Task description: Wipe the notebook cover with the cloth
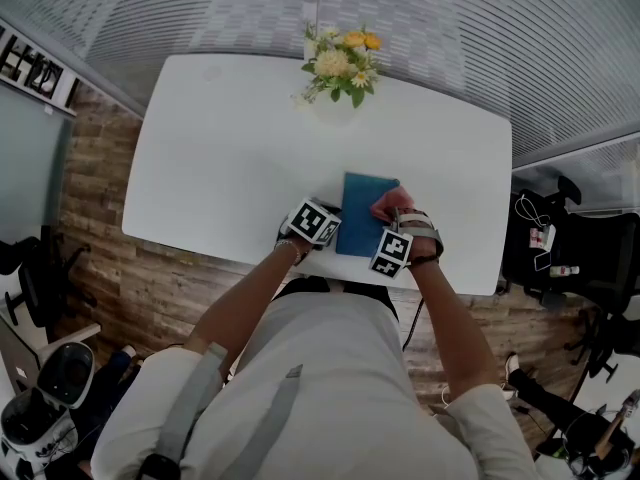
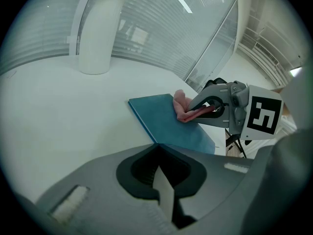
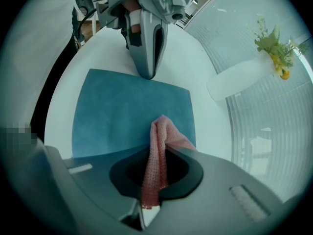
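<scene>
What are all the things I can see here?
Table: one, white, room's centre.
Notebook: one, blue, flat near the table's front edge.
Vase: one, white, table's far edge, holding yellow and white flowers.
Cloth: one, pink, in the right gripper, over the notebook.
Office chair: at least one, black, floor right of table.
Left gripper: one, grey, jaws shut, tip at the notebook's edge.
Right gripper: one, grey, shut on the cloth.
Arms: two, bare, behind the grippers.

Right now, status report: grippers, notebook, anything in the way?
Left gripper shut, tip at edge of blue notebook. Right gripper shut on pink cloth, cloth on cover. Nothing in the way; flower vase stands clear.
</scene>
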`<action>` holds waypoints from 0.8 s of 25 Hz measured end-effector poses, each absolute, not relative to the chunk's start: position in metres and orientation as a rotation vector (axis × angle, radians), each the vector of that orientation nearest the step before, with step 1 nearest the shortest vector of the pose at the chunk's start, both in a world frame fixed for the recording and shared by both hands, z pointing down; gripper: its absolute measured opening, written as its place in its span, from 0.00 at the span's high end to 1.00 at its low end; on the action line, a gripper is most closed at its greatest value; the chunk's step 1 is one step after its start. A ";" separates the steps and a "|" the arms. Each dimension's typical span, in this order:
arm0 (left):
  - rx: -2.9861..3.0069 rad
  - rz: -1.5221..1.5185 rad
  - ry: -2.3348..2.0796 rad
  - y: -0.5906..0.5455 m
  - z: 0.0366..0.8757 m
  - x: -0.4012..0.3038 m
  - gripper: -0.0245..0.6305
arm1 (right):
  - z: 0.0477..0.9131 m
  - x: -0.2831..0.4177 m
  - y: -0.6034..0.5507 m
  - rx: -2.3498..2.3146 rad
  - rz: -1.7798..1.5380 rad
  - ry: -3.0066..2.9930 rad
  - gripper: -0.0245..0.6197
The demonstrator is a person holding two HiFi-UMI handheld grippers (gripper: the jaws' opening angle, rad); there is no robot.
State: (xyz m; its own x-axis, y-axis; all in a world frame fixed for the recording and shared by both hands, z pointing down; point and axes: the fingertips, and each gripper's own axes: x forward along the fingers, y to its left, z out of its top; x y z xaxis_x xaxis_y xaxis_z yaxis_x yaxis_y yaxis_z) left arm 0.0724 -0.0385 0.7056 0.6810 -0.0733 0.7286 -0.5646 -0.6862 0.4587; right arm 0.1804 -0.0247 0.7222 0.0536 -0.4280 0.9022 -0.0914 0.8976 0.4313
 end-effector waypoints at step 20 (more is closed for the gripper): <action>2.199 0.913 -0.490 -0.038 0.706 0.072 0.97 | 0.723 0.177 -0.008 0.420 -0.261 -1.525 0.96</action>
